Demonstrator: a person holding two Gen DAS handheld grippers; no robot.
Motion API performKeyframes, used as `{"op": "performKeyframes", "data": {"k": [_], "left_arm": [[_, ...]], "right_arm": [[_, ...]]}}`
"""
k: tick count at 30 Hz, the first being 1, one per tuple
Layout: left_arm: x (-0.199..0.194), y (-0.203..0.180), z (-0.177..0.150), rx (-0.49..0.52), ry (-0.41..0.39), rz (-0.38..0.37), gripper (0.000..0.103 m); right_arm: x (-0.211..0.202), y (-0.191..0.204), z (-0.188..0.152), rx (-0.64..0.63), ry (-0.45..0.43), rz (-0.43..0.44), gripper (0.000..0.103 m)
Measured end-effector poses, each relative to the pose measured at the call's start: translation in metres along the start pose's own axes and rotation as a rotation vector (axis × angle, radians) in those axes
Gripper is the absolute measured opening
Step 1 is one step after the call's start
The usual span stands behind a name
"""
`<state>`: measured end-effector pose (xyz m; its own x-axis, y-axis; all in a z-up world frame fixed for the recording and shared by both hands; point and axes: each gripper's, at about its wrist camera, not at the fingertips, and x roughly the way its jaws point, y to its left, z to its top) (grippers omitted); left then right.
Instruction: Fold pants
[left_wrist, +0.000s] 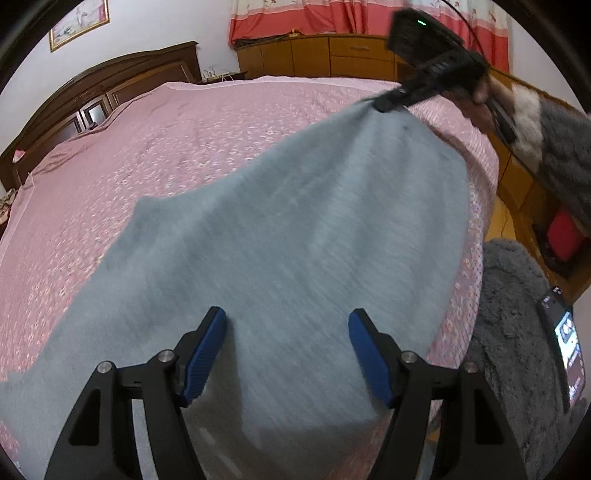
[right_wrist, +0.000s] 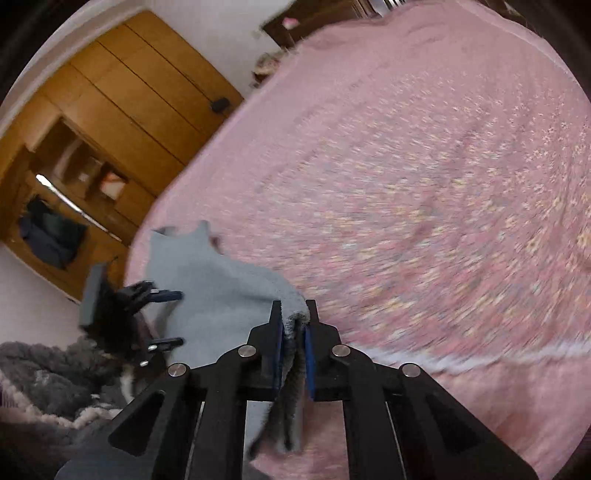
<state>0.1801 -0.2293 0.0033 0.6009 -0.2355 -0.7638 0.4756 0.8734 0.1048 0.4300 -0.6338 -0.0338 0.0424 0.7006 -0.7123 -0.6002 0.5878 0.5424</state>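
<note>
Grey pants (left_wrist: 288, 236) lie spread over the near part of a pink bed (left_wrist: 155, 155). My left gripper (left_wrist: 287, 319) is open, its blue pads wide apart above the cloth near the bed's near edge. My right gripper (right_wrist: 294, 314) is shut on an edge of the pants (right_wrist: 218, 284) and holds it lifted. In the left wrist view the right gripper (left_wrist: 384, 103) pinches the far right corner of the cloth. In the right wrist view the left gripper (right_wrist: 173, 317) shows open beside the cloth.
A dark wooden headboard (left_wrist: 92, 96) stands at the far left. Wooden cabinets (left_wrist: 325, 55) run along the far wall under red curtains. A wooden wardrobe (right_wrist: 92, 129) is beside the bed. A grey fleece sleeve (left_wrist: 517, 325) and a phone (left_wrist: 565, 343) are at the right.
</note>
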Motion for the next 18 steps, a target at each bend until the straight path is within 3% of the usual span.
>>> {"op": "performKeyframes", "data": {"k": [3,5,7,10,12,13,15,18], "left_arm": [[0.010,-0.006,0.006,-0.027,-0.007,0.002,0.073],[0.010,-0.005,0.009,-0.059,-0.014,0.013,0.072],[0.000,-0.004,0.008,-0.089,-0.015,0.009,0.072],[-0.031,0.016,-0.009,-0.174,-0.016,-0.010,0.072],[-0.054,0.040,-0.023,-0.226,-0.022,-0.005,0.072],[-0.068,0.056,-0.034,-0.255,-0.028,0.011,0.072],[-0.090,0.087,-0.053,-0.303,-0.036,0.066,0.074],[-0.112,0.133,-0.089,-0.373,-0.027,0.146,0.077]], "right_arm": [[0.030,-0.010,0.005,0.034,0.081,-0.099,0.018],[0.029,0.000,0.004,0.013,0.029,-0.139,0.024],[0.022,0.009,-0.002,0.016,-0.019,-0.225,0.053],[0.007,0.026,-0.012,0.078,-0.055,-0.362,0.064],[-0.008,0.046,-0.016,0.057,-0.106,-0.508,0.066],[-0.013,0.075,-0.019,-0.001,-0.134,-0.686,0.066],[-0.011,0.124,-0.021,-0.103,-0.184,-0.890,0.066],[0.014,0.206,-0.017,-0.229,-0.242,-1.042,0.067]]}}
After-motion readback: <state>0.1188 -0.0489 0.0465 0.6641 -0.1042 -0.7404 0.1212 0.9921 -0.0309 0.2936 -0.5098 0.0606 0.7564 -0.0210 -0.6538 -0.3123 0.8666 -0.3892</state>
